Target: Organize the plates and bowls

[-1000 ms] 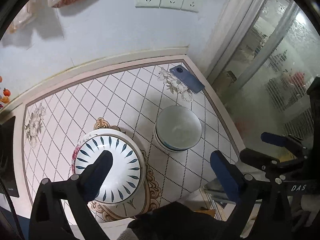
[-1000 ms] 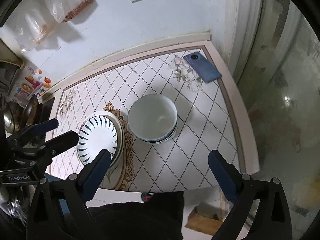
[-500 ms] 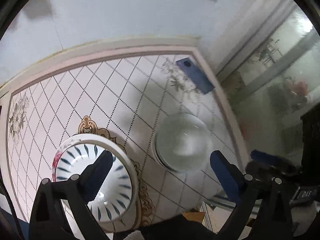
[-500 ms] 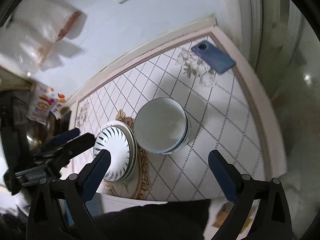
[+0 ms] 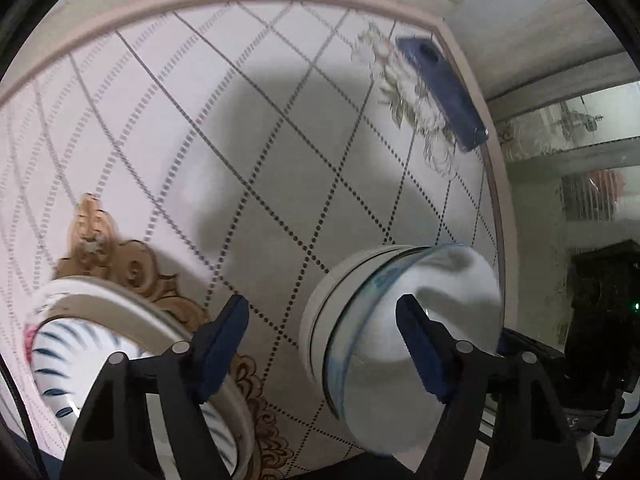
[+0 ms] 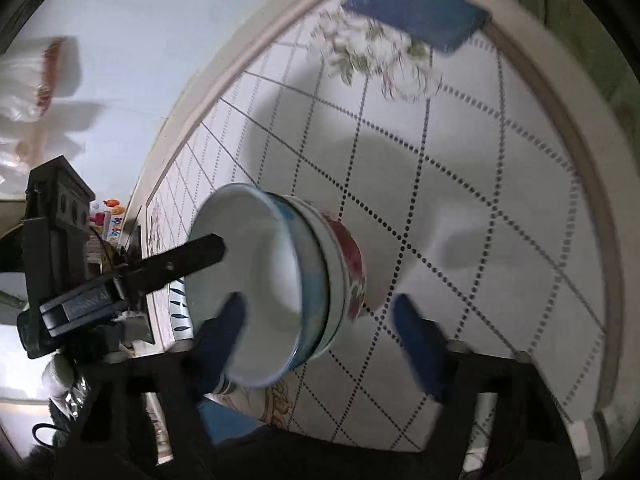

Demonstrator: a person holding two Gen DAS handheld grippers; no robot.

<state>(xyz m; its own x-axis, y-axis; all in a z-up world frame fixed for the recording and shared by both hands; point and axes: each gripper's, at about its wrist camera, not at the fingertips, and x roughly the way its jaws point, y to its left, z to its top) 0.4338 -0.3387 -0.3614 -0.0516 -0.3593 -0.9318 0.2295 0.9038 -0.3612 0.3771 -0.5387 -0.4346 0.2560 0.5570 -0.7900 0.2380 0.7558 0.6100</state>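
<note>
Both jaws closing astride bowl stack (image 6: 280, 280) rim, contact prob not yet

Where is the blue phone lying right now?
The blue phone lies flat at the table's far right corner, on the flower print and beyond the stacked bowls; both wrist views show it upper right.

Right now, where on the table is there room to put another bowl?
Bare tablecloth lies between the bowl stack, the phone and the far edge. The near side is crowded: striped plates, bowls, both grippers.
</note>
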